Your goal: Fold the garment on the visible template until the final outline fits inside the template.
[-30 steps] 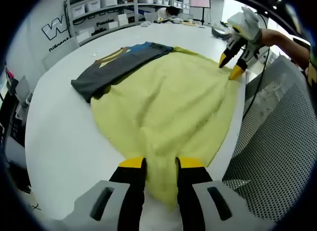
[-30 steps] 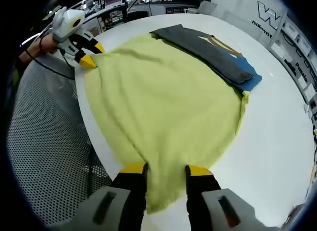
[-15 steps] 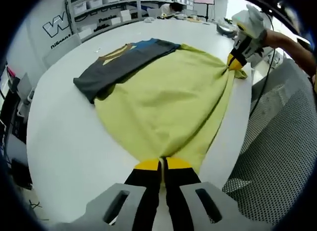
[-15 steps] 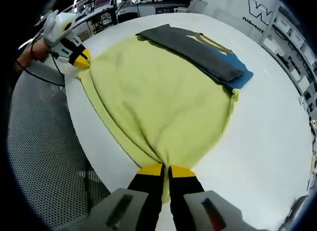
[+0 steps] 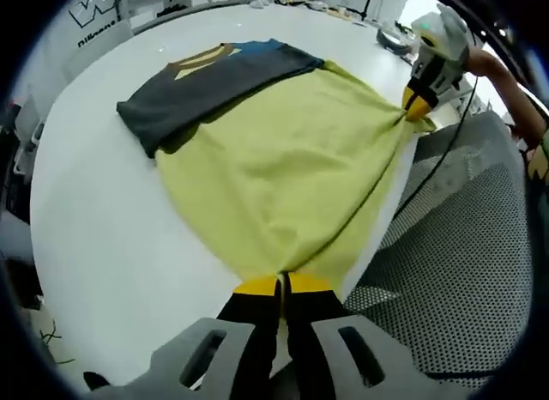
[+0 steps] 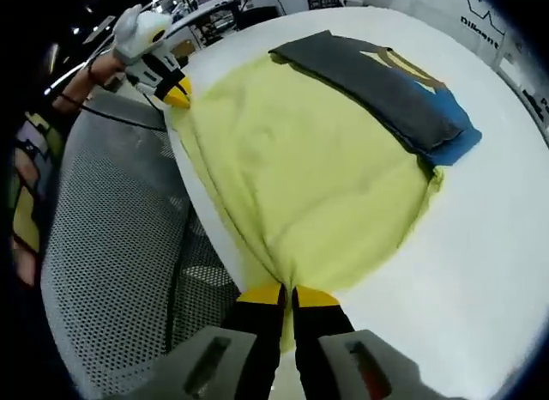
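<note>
left gripper (image 5: 282, 284): jaws pinched on a near-edge corner of the yellow-green cloth garment (image 5: 283, 172)
right gripper (image 6: 286, 292): same grip, opposite corner
garment: spreads toward 12 o'clock from both
dark grey folded template (image 5: 206, 87): 11 o'clock, far edge
pinched edge: runs along table (image 5: 94, 220) rim

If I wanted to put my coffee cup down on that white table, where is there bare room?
Bare white table lies beside the yellow-green garment, and beyond the dark grey folded garment. In the right gripper view, bare tabletop also lies past the blue template. The near edge is crowded: the left gripper and right gripper pinch the cloth there.
</note>
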